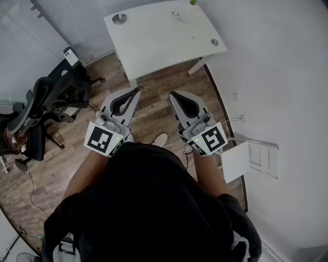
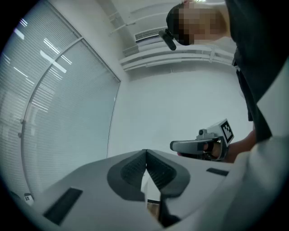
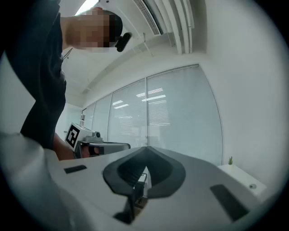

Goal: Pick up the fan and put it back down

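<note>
No fan shows in any view. In the head view I hold both grippers level in front of my body, above a wood floor. My left gripper (image 1: 137,91) is shut with nothing between its jaws, and its dark pads meet at the tips (image 2: 146,151). My right gripper (image 1: 172,93) is shut and empty too, with its pads closed together (image 3: 145,148). Each gripper view shows the other gripper beside it: the right gripper (image 2: 174,145) and the left gripper (image 3: 126,145). The two point forward, side by side, toward a white desk (image 1: 159,36).
The white desk stands ahead with a round fitting (image 1: 119,19) and a small plant (image 1: 193,2) on top. A black office chair (image 1: 46,102) is at the left. A white flat box (image 1: 238,161) lies by the right wall. Glass walls with blinds (image 3: 158,108) surround the room.
</note>
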A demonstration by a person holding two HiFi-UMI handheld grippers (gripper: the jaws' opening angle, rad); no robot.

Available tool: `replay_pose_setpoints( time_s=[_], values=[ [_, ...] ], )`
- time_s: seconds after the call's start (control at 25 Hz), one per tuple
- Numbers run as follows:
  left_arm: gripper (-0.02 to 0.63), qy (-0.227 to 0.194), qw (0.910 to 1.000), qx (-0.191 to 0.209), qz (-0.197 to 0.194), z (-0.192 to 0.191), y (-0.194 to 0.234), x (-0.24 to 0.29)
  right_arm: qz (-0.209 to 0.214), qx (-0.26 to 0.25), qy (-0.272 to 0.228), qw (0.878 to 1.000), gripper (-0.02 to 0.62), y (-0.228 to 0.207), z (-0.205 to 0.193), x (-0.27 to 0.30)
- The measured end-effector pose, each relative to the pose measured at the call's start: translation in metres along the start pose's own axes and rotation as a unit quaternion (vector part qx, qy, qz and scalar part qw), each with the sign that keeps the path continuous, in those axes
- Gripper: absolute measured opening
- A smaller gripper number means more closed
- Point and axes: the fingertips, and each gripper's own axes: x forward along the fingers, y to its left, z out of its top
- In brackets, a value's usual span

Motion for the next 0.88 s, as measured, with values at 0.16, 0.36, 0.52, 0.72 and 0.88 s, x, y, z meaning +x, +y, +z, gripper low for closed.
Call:
replay_pose_setpoints(
  time_s=[0.16,0.36,0.52,0.72,0.88],
  values=[
    [0.011,0.001,1.0,0.003,-0.007,0.002,-0.016,0.011,-0.001,-0.001,-0.001,1.0,0.003,-0.007,0.001,-0.011],
    [0.011,0.002,0.9999,0.003,-0.015,0.0,-0.028,0.014,-0.004,0.003,0.0,1.0,0.003,-0.005,-0.003,-0.02],
    [0.011,0.005,0.9998,-0.003,-0.02,-0.004,-0.033,0.016,-0.011,0.002,0.002,1.0,0.003,-0.006,-0.005,-0.025],
    [0.011,0.005,0.9996,-0.003,-0.028,-0.006,-0.035,0.021,-0.015,0.033,-0.003,0.999,0.005,-0.014,-0.009,-0.03],
    [0.011,-0.001,0.9994,0.004,-0.033,-0.003,-0.034,0.023,-0.018,0.032,-0.003,0.999,0.005,-0.019,-0.008,-0.031]
  ],
)
